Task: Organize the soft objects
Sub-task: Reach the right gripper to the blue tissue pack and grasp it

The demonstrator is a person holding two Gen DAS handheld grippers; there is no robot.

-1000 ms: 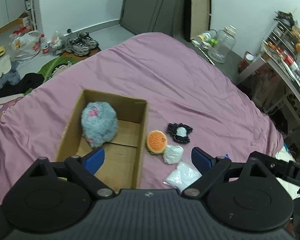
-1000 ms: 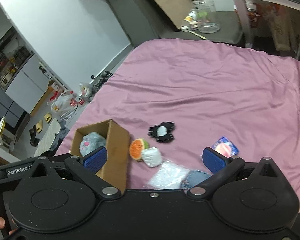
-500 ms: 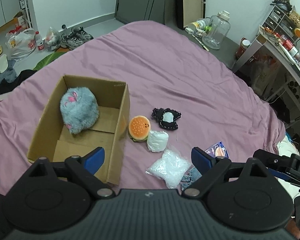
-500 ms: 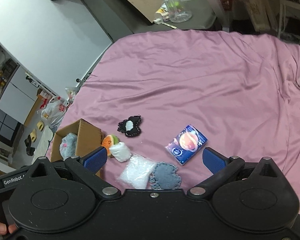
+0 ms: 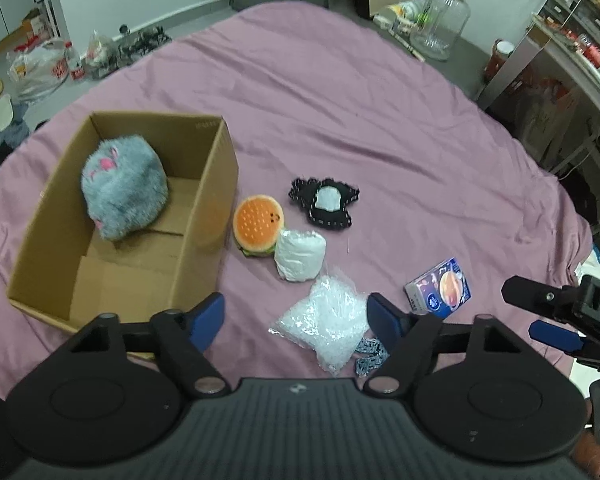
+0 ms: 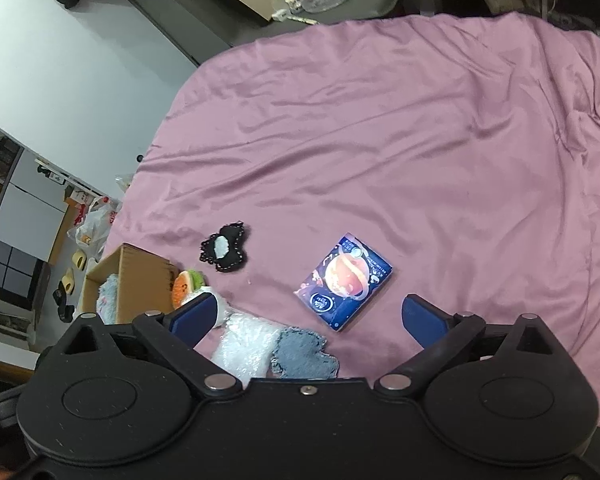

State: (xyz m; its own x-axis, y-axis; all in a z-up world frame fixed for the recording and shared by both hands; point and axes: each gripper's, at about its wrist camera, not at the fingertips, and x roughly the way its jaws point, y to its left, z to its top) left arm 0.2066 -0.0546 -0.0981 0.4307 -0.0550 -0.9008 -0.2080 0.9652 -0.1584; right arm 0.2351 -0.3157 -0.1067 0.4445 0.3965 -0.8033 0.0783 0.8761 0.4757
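A cardboard box (image 5: 208, 184) (image 6: 140, 272) sits on the purple bedspread with a grey fluffy plush (image 5: 122, 188) inside. To its right lie a burger plush (image 5: 258, 226), a white wrapped roll (image 5: 300, 254), a black-and-white felt piece (image 5: 325, 202) (image 6: 223, 249), a clear crinkly bag (image 5: 326, 320) (image 6: 244, 344), a denim heart patch (image 6: 304, 354) and a blue tissue pack (image 5: 440, 288) (image 6: 346, 280). My left gripper (image 5: 296, 316) hangs open over the clear bag. My right gripper (image 6: 306, 316) is open above the denim patch and tissue pack.
The purple bedspread (image 6: 420, 140) stretches far beyond the objects. On the floor past the bed are a large glass jar (image 5: 440, 20), shoes and plastic bags (image 5: 40, 68). A metal shelf (image 5: 572, 40) stands at the right.
Both grippers pulled back and shifted right, so the box and toys moved left in view and the tissue pack and denim patch came into sight. Both stayed open.
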